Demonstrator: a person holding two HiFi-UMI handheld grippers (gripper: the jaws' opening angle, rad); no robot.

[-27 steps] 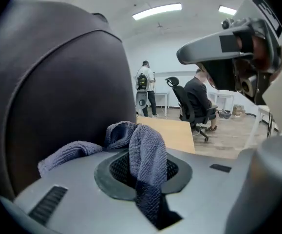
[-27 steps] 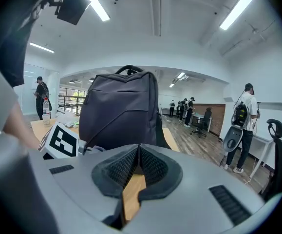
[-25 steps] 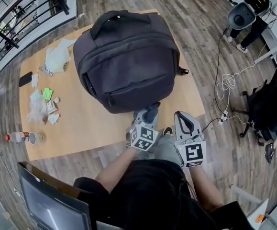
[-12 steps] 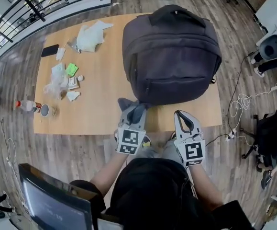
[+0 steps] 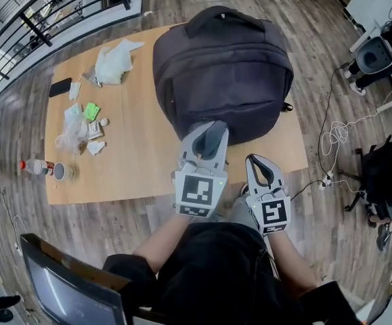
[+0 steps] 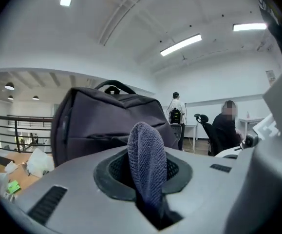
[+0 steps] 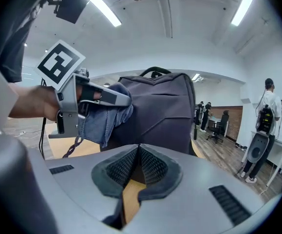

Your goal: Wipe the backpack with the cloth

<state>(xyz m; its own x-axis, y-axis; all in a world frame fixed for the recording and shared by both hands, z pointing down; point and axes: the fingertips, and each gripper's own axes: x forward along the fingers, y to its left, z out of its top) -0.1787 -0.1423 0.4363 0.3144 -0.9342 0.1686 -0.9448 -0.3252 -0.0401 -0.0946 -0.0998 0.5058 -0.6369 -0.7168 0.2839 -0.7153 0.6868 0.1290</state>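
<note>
Dark backpack (image 5: 223, 73) standing upright on the wooden surface (image 5: 135, 161), blue-grey cloth (image 6: 148, 165) clamped in the left tool (image 5: 208, 133) near its front, right tool (image 5: 261, 166) closed on nothing beside it, paper scraps (image 5: 80, 124) well apart.

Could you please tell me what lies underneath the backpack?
The backpack stands on the wooden table. Its base covers that patch of tabletop, so anything lying beneath it cannot be seen.

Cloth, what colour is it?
The cloth is greyish blue, best seen in the left gripper view.
</note>
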